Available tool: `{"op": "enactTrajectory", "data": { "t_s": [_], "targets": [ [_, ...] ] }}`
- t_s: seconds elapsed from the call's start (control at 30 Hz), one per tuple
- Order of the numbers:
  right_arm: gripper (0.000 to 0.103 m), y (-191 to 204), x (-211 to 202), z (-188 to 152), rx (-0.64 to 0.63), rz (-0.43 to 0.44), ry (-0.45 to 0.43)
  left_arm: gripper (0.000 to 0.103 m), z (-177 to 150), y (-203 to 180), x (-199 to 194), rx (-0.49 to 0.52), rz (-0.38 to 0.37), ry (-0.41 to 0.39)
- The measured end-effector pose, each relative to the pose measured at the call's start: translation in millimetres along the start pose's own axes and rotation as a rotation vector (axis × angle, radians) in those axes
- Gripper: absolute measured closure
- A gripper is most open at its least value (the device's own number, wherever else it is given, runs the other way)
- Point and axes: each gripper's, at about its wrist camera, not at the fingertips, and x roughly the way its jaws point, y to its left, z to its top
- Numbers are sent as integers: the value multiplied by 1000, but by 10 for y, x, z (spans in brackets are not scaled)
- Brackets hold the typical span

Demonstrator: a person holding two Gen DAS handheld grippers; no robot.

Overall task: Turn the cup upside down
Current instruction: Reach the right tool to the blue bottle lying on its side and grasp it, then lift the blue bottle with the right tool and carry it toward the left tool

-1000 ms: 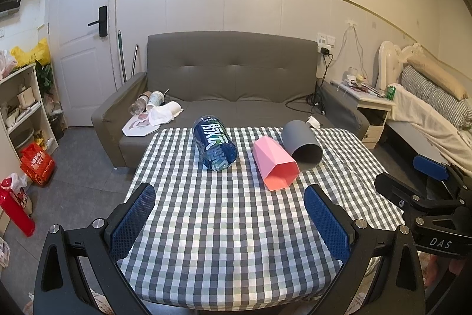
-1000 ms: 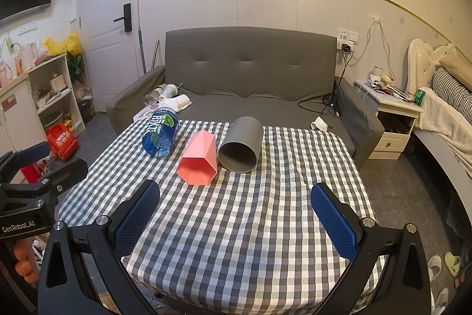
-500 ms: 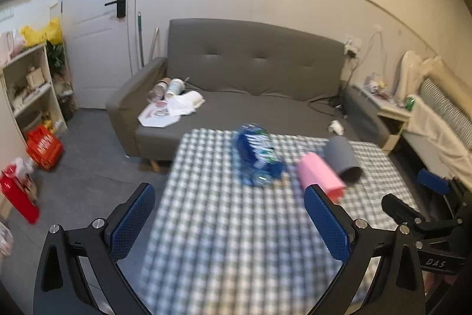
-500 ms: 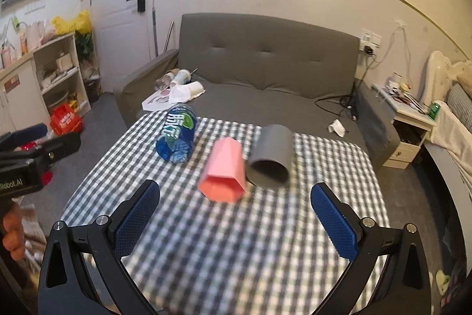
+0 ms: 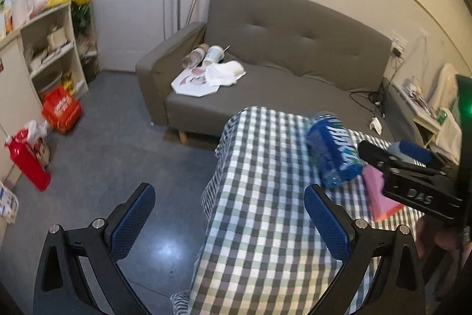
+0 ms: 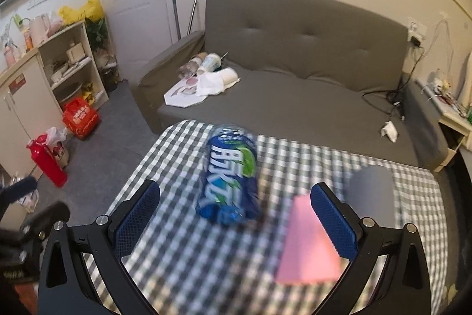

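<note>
Since all three vessels lie on their sides on the counter (image 6: 188, 264), I judge the flip not yet begun: nothing is gripped, nothing stands mouth-down, and the whole job is left.

The counter, under its checked cloth, carries everything. Largest on it is the blue bottle (image 6: 230, 182), lying lengthwise toward me in my right view, blurred, with its far end near the counter's far edge; I cannot tell whether anything is inside it. Next is the grey cup (image 6: 371, 191), on its side at the right, well behind my right claw's (image 6: 236, 214) right finger; it is too blurred to say whether I face its mouth or its base. Smallest is the pink cup (image 6: 306, 247), a faceted one, also on its side just beside the bottle, partly hidden by that finger; its contents I cannot see either.

Which cup the task means I cannot say from here; both lie near each other, right of the bottle.

My right claw is spread wide and bare, hovering above the counter with the bottle framed between its fingers. My left claw (image 5: 230, 220) is likewise spread and bare, hanging over the counter's left edge and the floor (image 5: 118, 161), well apart from the cups.
</note>
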Motion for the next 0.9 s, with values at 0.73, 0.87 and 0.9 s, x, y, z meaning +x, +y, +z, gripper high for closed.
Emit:
{"op": "enactTrajectory", "data": {
  "t_s": [0.73, 0.87, 0.9],
  "targets": [
    [34, 148, 982, -33, -66, 6, 241, 0, 138, 121, 369, -75, 30, 44],
    [35, 213, 785, -93, -80, 29, 214, 0, 121, 67, 325, -59, 38, 28],
    [35, 235, 706, -127, -84, 39, 207, 0, 116, 53, 308, -56, 38, 23]
  ]
}}
